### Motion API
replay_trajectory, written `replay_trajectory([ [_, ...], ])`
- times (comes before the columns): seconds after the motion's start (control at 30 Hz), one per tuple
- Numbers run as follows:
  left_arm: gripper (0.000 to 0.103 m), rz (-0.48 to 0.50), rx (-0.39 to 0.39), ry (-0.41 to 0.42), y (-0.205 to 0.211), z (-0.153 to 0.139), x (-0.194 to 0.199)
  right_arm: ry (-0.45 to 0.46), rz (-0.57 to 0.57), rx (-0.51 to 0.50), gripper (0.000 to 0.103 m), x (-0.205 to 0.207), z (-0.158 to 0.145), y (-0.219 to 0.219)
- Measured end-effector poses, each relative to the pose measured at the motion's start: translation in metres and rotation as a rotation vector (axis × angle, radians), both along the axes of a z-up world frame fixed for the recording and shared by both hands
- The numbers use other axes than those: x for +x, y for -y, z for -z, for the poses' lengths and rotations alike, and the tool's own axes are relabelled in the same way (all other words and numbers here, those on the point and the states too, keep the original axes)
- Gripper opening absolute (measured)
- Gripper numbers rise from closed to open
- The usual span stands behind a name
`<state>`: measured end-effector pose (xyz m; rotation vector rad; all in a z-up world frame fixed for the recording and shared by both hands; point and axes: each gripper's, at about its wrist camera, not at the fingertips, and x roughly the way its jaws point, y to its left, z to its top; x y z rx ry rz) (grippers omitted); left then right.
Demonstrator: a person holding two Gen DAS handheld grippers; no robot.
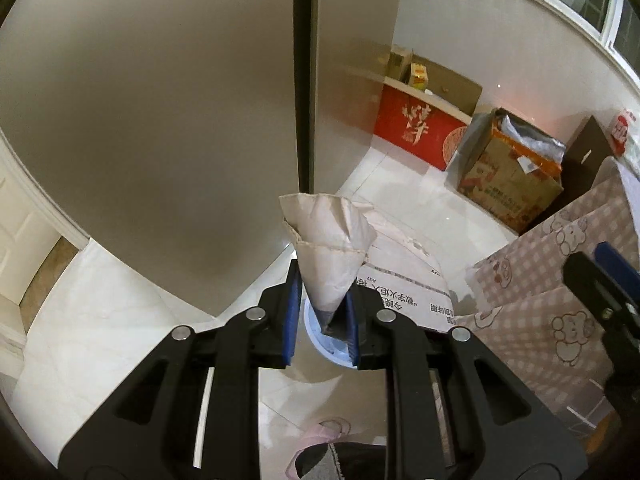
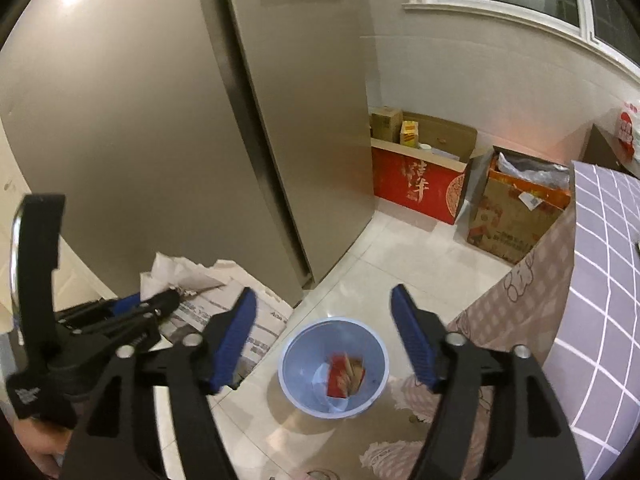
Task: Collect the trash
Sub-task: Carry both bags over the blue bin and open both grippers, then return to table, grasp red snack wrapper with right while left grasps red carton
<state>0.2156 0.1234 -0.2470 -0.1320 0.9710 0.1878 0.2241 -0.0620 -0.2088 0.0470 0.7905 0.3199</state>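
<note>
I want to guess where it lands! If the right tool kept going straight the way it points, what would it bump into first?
Probably the blue trash bin on the floor. The right tool is open and empty, the bin sits right between its fingers, and nothing shows in between, though depth is hard to judge.

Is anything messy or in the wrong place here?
Yes. Crumpled sheets of printed newspaper lie on the white tiled floor beside the round blue plastic bin, not in it. The red packet is inside the bin.

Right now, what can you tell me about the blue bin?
The bin is a round, pale blue bucket that looks like thin plastic. It stands upright and open on the tiled floor, beside the draped table. Inside lies a red packet on something pale. The open right gripper hovers above, not touching it.
</note>
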Motion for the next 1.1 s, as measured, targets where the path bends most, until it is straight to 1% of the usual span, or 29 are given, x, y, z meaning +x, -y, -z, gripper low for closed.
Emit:
replay_trajectory([
  [0.1,0.019,0.008,0.019,-0.006,0.002,0.005,0.0,-0.008,0.011,-0.007,0.075,-0.002,0.0,0.005],
  [0.23,0.019,0.03,0.028,-0.009,0.009,0.005,0.002,0.004,0.03,-0.019,0.076,-0.006,-0.001,0.007],
  [0.37,0.02,0.044,0.043,-0.01,0.013,0.005,0.007,0.029,0.054,-0.028,0.079,-0.01,-0.003,0.011],
  [0.43,0.02,0.049,0.064,-0.011,0.017,0.006,0.011,0.044,0.067,-0.033,0.08,-0.013,-0.006,0.012],
  [0.53,0.02,0.054,0.07,-0.01,0.021,0.006,0.02,0.064,0.085,-0.039,0.08,-0.015,-0.008,0.017],
  [0.6,0.025,0.058,0.066,-0.006,0.024,0.005,0.025,0.077,0.101,-0.039,0.081,-0.015,-0.01,0.021],
  [0.67,0.061,0.062,0.044,-0.002,0.025,0.003,0.028,0.077,0.112,-0.039,0.082,-0.015,-0.01,0.025],
  [0.7,0.082,0.051,0.047,0.012,0.025,0.002,0.029,0.076,0.118,-0.037,0.082,-0.016,-0.01,0.026],
  [0.73,0.083,0.037,0.057,0.035,0.024,0.0,0.027,0.073,0.122,-0.034,0.082,-0.017,-0.009,0.028],
  [0.87,0.083,0.068,0.033,0.014,0.028,0.0,0.023,0.063,0.129,-0.031,0.082,-0.017,-0.009,0.029],
  [0.93,0.083,0.069,0.03,0.024,0.03,-0.003,0.018,0.064,0.128,-0.033,0.082,-0.021,-0.011,0.029],
  [1.1,0.083,0.066,0.023,0.058,0.031,-0.021,0.001,0.078,0.127,-0.037,0.082,-0.029,-0.018,0.031],
])
